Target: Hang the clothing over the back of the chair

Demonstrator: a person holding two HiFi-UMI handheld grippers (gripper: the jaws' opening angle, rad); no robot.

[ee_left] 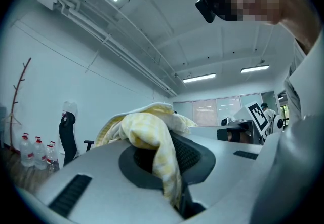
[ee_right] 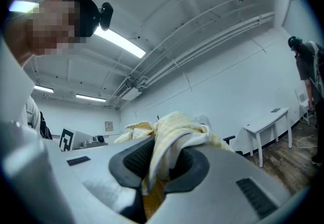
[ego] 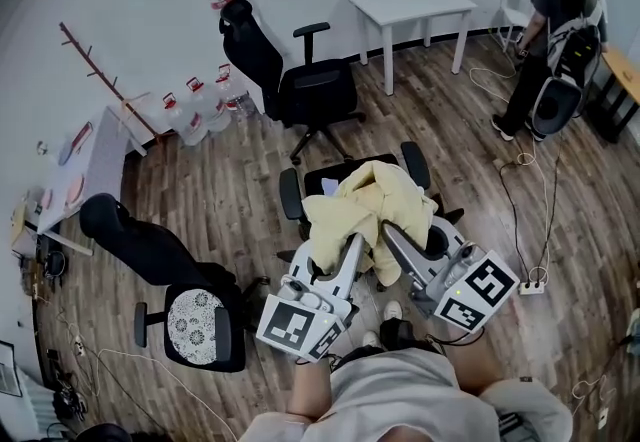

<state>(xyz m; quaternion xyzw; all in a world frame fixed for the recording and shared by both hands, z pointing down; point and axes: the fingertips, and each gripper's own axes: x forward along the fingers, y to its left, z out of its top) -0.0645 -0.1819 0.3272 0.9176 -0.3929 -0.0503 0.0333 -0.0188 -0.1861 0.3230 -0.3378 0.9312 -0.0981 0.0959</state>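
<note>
A pale yellow checked garment hangs bunched between my two grippers, above a black office chair right in front of me. My left gripper is shut on one part of the garment, which drapes over and between its black pads. My right gripper is shut on another fold of the garment. Both point about level. The chair's seat and back are mostly hidden under the cloth; only its armrests show.
A second black office chair stands farther off, a third with a patterned seat at the lower left. A white table is at the back, water bottles by the wall. A person stands at the right; cables lie on the floor.
</note>
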